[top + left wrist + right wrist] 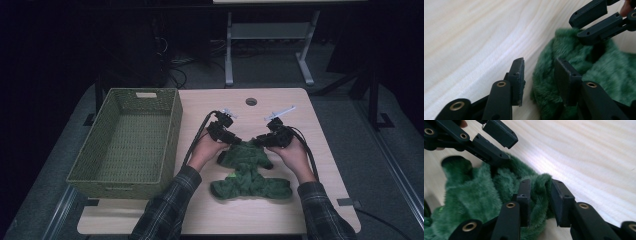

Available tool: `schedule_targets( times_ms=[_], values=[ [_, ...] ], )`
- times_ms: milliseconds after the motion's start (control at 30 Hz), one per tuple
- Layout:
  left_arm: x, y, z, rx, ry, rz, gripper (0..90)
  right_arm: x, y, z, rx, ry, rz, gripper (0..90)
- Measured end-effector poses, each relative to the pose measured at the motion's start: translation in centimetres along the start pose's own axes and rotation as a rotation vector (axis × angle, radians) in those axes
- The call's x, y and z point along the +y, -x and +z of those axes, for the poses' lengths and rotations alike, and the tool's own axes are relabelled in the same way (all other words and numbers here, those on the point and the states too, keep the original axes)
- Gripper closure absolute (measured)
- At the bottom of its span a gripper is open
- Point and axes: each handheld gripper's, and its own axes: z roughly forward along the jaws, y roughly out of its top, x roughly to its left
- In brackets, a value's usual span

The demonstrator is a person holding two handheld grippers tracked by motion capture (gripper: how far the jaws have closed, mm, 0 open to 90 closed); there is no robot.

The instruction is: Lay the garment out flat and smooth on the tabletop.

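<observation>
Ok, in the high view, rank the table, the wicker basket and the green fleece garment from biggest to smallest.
1. table
2. wicker basket
3. green fleece garment

Crumpled fuzzy green cloth (248,175); flat on table centre, near front edge

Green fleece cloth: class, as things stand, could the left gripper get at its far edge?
Probably yes. The left gripper has its jaws apart with the green fleece cloth right at their tips, nothing between. The right gripper works the same edge close by, so there is little room.
</observation>
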Motion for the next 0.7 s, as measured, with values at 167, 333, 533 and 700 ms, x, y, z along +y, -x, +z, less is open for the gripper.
schedule_targets(
  times_ms=[167, 333, 533, 700],
  values=[
    [-0.6, -0.2, 0.4, -0.018, -0.039, -0.002, 67.6, -0.5, -0.1, 0.6, 0.005, -0.031, -0.013, 77.1],
    [-1.0, -0.3, 0.6, -0.040, -0.081, 0.018, 82.8, -1.2, -0.1, 0.7, 0.005, -0.034, -0.021, 84.4],
    [-0.4, 0.5, -1.1, -0.011, 0.005, 0.046, 87.0, -0.7, -0.6, -0.6, -0.028, -0.004, -0.048, 85.7],
    [-0.2, 0.9, -4.0, 0.057, 0.107, 0.067, 86.9, -0.1, -1.0, -3.5, -0.085, 0.078, -0.068, 86.1]
  ],
)
